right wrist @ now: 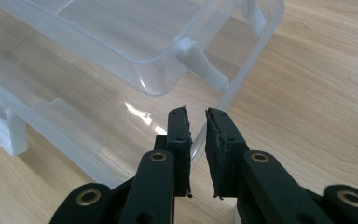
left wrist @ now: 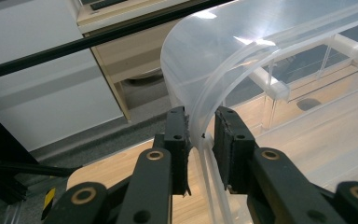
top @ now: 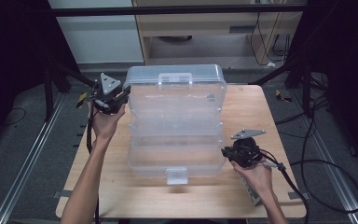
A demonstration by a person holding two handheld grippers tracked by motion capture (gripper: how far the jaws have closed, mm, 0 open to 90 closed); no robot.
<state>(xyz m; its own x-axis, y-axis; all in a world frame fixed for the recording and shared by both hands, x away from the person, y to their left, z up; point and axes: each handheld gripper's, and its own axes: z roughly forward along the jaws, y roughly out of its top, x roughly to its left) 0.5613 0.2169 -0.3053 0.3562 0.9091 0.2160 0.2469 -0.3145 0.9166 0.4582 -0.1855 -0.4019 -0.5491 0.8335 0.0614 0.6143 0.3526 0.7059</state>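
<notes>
A clear plastic storage box [top: 175,154] lies open on the wooden table [top: 251,107], latch tab [top: 177,175] toward me. Its lid [top: 177,81], with a handle, stands raised at the far side. My left gripper [top: 123,95] is at the lid's left corner. In the left gripper view its jaws [left wrist: 200,126] are shut on the lid's curved rim [left wrist: 191,70]. My right gripper [top: 224,153] is at the base's right edge. In the right gripper view its jaws [right wrist: 196,116] pinch the base's thin rim [right wrist: 242,79], and a clear inner tray [right wrist: 121,42] sits just beyond.
Black cables [top: 326,177] trail over the floor right of the table. A light wooden cabinet [top: 205,28] and a black frame bar [top: 168,9] stand behind. Bare tabletop shows at the front [top: 177,196] and along the right side.
</notes>
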